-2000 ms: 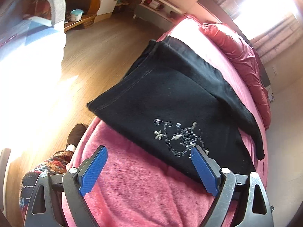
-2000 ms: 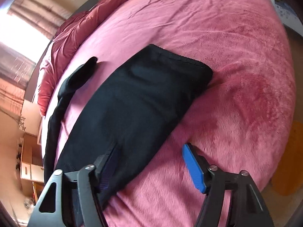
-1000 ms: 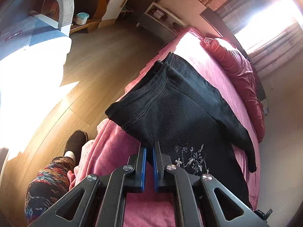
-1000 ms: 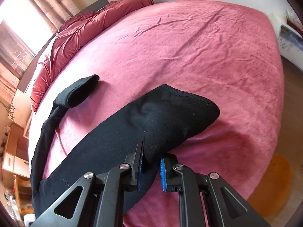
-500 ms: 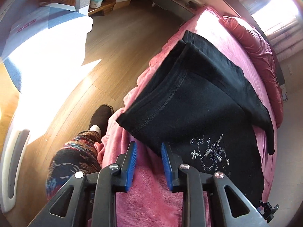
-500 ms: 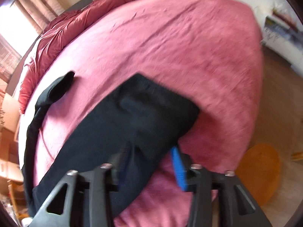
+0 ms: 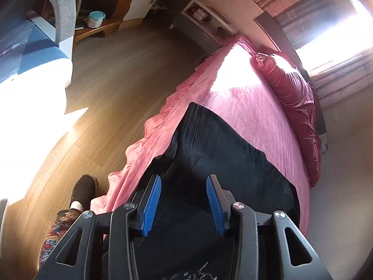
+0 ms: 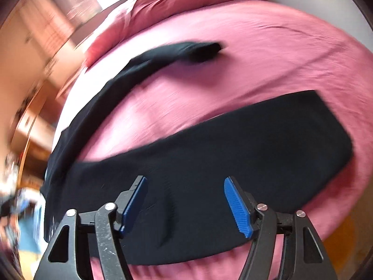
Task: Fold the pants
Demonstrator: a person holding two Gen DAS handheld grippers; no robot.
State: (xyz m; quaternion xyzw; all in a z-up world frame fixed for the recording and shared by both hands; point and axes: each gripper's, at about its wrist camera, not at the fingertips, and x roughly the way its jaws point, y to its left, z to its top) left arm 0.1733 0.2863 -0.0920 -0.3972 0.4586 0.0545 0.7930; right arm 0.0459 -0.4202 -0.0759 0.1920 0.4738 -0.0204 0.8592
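Note:
Black pants [image 7: 221, 154] lie spread on the pink bed [image 7: 251, 107]; white embroidery shows at the bottom edge of the left wrist view. My left gripper [image 7: 184, 196] hovers over the waist end, its jaws opening, the blue pads apart and pressing on nothing. In the blurred right wrist view the pants [image 8: 233, 154] stretch across the bed [image 8: 268, 60], one leg lying wide and flat, the other leg [image 8: 177, 53] trailing away toward the pillows. My right gripper [image 8: 186, 193] is above the wide leg, jaws opening, cloth beneath them but not pinched.
A red quilt [image 7: 293, 98] is heaped along the bed's far side. Wooden floor [image 7: 112, 88] runs left of the bed, with a person's slippered foot [image 7: 84, 191] and patterned trouser leg beside it. A grey chair [image 7: 63, 11] and shelves stand beyond.
Both grippers were shut on the pants' cloth a second ago; both have let go and spread their jaws. The pants now lie flat, and both views have shifted over them.

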